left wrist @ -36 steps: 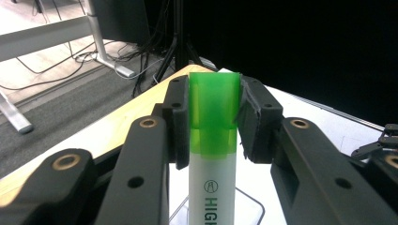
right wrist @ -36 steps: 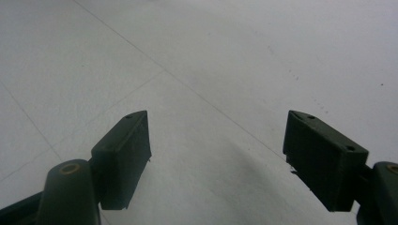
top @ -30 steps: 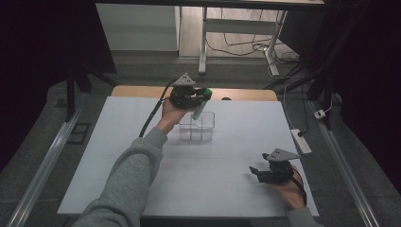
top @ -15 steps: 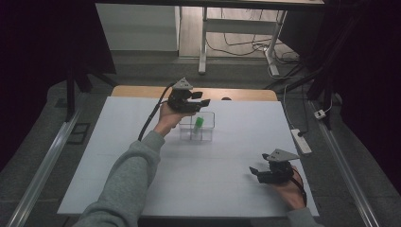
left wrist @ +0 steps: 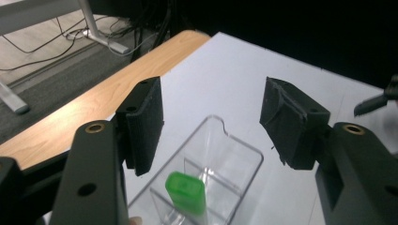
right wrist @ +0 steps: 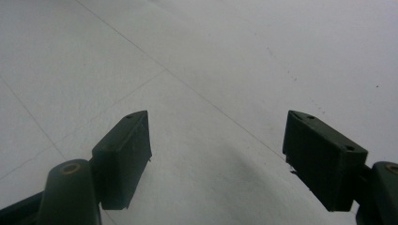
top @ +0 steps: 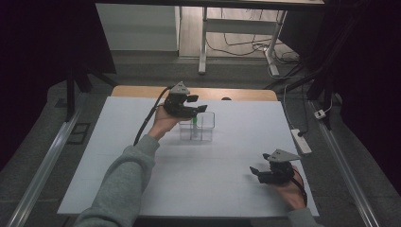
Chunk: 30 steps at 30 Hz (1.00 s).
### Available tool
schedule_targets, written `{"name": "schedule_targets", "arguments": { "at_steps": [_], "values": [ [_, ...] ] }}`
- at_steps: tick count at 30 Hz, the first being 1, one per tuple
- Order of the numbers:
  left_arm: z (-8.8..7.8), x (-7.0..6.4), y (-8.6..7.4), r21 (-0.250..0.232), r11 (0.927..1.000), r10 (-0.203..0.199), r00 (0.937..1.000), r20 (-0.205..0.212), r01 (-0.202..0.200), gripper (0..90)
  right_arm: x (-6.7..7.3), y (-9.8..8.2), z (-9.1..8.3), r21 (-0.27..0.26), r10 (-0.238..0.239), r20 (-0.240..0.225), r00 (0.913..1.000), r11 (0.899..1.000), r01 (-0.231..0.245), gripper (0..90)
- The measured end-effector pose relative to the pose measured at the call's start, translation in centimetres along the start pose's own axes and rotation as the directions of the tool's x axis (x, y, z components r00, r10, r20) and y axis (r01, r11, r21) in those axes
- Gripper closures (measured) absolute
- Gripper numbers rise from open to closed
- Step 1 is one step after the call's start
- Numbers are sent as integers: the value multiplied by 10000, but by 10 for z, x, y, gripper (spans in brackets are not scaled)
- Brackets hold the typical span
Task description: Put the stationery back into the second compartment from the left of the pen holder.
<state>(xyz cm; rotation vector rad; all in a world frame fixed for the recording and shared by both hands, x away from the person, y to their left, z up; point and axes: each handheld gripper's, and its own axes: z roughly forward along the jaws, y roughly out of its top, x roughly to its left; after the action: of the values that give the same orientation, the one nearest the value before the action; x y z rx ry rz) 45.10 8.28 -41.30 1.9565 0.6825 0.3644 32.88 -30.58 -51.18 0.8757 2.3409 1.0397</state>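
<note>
Above the clear divided box (left wrist: pixel 206 173), the left tool (left wrist: pixel 211 117) hangs wide over a green tube (left wrist: pixel 187 191) standing inside; right tool (right wrist: pixel 218 154) wide, low over the counter (top: pixel 118 179).

green flat-topped plastic piece (left wrist: pixel 186 192): lower part hidden inside clear plastic divided box (left wrist: pixel 234 161) | box cut off at 6 o'clock edge | small dark spot (top: pixel 226 99) at table's 12 o'clock edge: too small to identify

Grey sleeve (top: pixel 120 182); black grippers — grey three-cornered plates, trailing black cable (top: pixel 147 120).
</note>
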Motion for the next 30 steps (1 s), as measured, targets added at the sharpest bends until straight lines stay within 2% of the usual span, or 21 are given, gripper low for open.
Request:
{"name": "schedule_targets", "arguments": {
  "at_steps": [1, 4, 7, 15, 22, 25, 30],
  "values": [
    [-2, -1, -2, 44, 10000, 62, 9999, -103, -62, 392, 0, 0, 0, 7, -1, 0, 10000, 10000, 1, 236],
    [-9, -1, -7, 28, 10000, -58, 10000, -74, 59, 387, 0, 0, 1, 93, -29, -2, 10000, 10000, 29, 235],
    [-18, -4, -13, 118, 9999, 98, 9995, -310, -95, 385, 0, 0, 1, 95, -52, -7, 10000, 9999, 52, 235],
    [-41, -10, -26, 243, 9994, 268, 9979, -592, -254, 368, 1, 0, 0, 33, -41, -30, 10000, 10000, 41, 236],
    [-68, -16, -44, 67, 9992, 399, 9956, -851, -394, 368, 1, -4, -5, 72, 34, 79, 10000, 10000, -35, 237],
    [-77, -19, -53, 200, 9987, 483, 9941, -974, -466, 368, 0, -6, -8, -17, 74, 152, 9999, 10000, -74, 238],
    [-89, -20, -73, 329, 9992, 261, 9949, -972, -230, 367, 1, -8, -12, -42, 127, 226, 9997, 9999, -126, 238]
  ]
}}
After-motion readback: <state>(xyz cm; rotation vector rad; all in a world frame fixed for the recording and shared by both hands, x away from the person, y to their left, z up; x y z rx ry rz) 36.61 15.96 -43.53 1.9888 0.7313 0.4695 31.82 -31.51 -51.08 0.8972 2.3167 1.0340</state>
